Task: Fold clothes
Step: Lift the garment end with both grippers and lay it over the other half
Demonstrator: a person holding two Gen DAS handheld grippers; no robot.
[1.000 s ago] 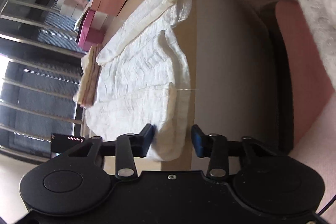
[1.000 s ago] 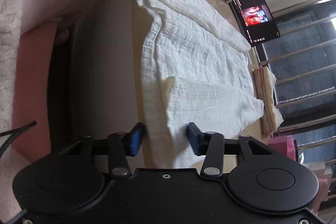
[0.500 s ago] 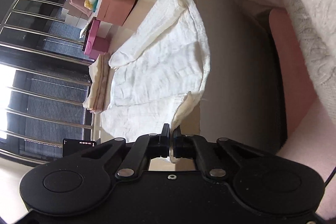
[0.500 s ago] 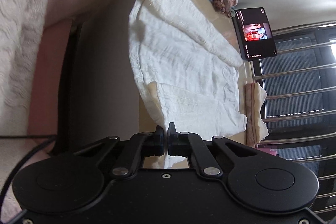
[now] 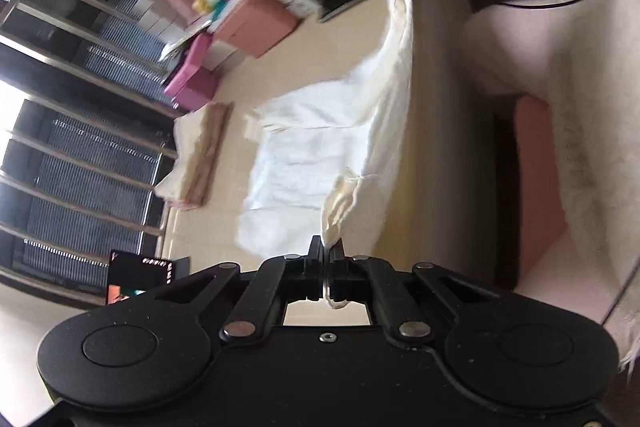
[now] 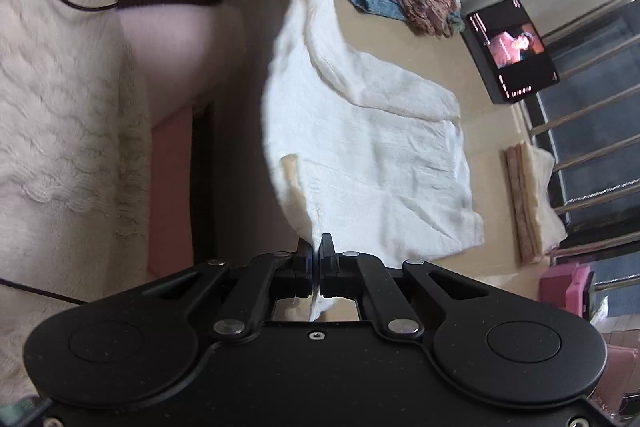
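Lifted off the table (image 5: pixel 424 131) since a second ago, the white garment's (image 6: pixel 372 155) near edge hangs pinched in both shut grippers, left (image 5: pixel 327 247) and right (image 6: pixel 316 245); its length stretches between them, the far half resting flat beyond.

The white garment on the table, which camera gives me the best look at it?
The right wrist view: the white garment spreads broad and fairly sharp across the table, pinched by the right gripper. The left wrist view shows it smaller, blurred and partly lifted edge-on, clamped in the left gripper.
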